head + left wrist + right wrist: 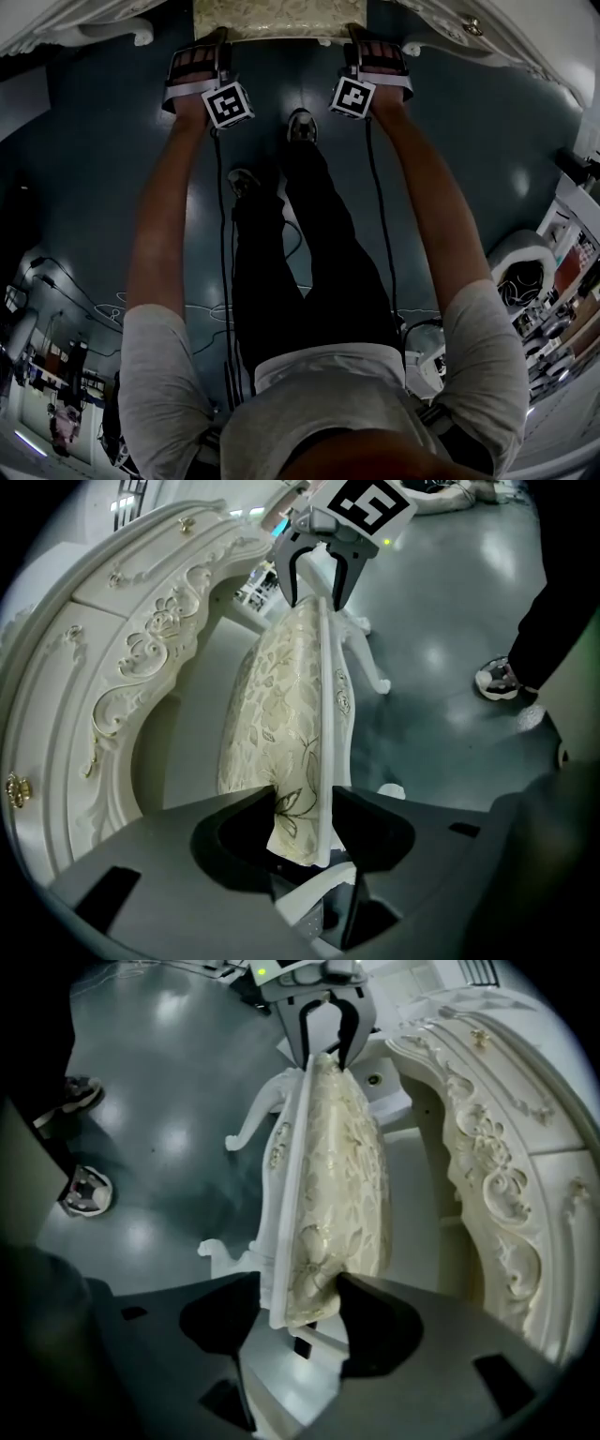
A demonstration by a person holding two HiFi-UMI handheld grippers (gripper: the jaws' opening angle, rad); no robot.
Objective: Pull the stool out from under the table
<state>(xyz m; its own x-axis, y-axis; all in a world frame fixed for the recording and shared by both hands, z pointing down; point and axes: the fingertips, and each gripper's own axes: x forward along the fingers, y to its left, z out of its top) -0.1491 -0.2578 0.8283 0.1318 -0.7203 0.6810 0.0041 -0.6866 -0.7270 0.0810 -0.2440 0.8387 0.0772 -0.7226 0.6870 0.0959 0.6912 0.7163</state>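
The stool (272, 19) has a cream floral cushion on a white carved frame and stands at the mouth of the ornate white table (84, 23). Both grippers straddle its near seat edge. My left gripper (302, 803) has its pads pressed on the cushion (281, 705) and on the white frame edge. My right gripper (300, 1283) stands wide, with the seat edge (337, 1147) between its jaws and one pad brushing the cushion. Each gripper view shows the other gripper at the seat's far end: the right gripper (317, 574) and the left gripper (323, 1030).
The table's carved apron (141, 630) curves close beside the stool, and its other side (487, 1147) does the same. The person's shoes (301, 125) stand on the dark glossy floor just behind the grippers. Cables trail down along the arms; clutter lines the room's edges (553, 281).
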